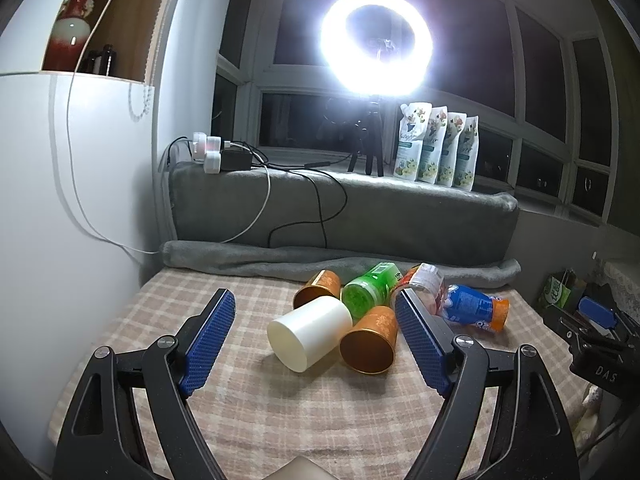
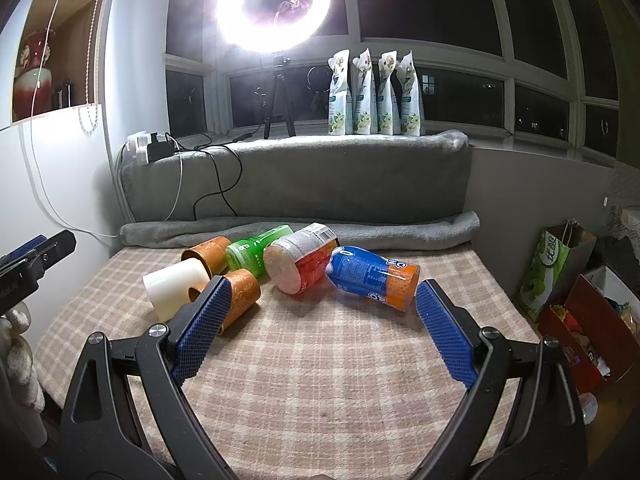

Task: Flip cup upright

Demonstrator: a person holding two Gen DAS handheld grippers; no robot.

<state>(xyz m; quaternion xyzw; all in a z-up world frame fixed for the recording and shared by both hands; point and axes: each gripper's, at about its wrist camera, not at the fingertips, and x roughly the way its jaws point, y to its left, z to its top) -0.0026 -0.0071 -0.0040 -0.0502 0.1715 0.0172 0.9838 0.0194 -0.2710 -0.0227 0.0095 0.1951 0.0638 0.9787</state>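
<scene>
Both grippers are spread wide and empty: my left gripper (image 1: 316,328) hangs low over the checked cloth (image 1: 248,408) with its jaws framing the white cup (image 1: 310,332), and my right gripper (image 2: 322,320) sits off to the other side, jaws apart, facing the blue-and-orange bottle (image 2: 374,276). I hold them wide so a whole cup body can pass between the blue pads (image 1: 208,344) without my nudging it first. The white cup lies on its side near the front of the pile, its closed base turned toward me, leaning against an orange cup (image 1: 370,344) that also lies on its side with its mouth toward me. A second orange cup (image 1: 318,288) is tipped over behind them, beside a green bottle (image 1: 370,290) and a clear jar with a red label (image 2: 300,264). I judge the white cup the easiest first pick, being nearest and least hemmed in, though lifting it may let the orange one roll.
</scene>
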